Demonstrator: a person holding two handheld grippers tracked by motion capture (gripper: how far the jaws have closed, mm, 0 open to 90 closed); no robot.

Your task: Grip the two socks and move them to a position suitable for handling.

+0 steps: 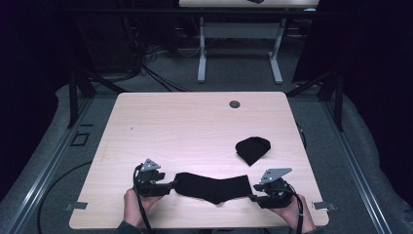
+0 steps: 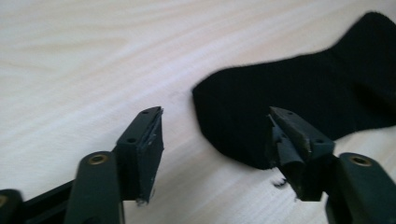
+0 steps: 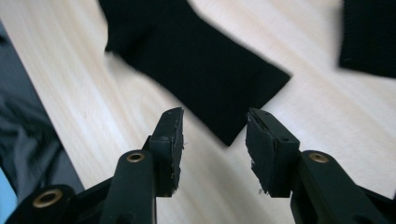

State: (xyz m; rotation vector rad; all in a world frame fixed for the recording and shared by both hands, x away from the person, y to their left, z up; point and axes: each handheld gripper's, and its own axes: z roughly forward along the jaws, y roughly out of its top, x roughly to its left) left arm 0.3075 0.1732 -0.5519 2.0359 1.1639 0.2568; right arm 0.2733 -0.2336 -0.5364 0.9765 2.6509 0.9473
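Pale wood table [image 1: 195, 122], dark room, grey floor [image 1: 234, 73], black sock [image 1: 212, 187] flat, both grippers' fingers released

Left gripper [image 1: 170, 185] jaws apart, nothing clamped. Right gripper [image 1: 254, 198] likewise parted, empty. Both hand-held low, tips facing inward.

No text, label, brand, number or sign can be read anywhere in these views
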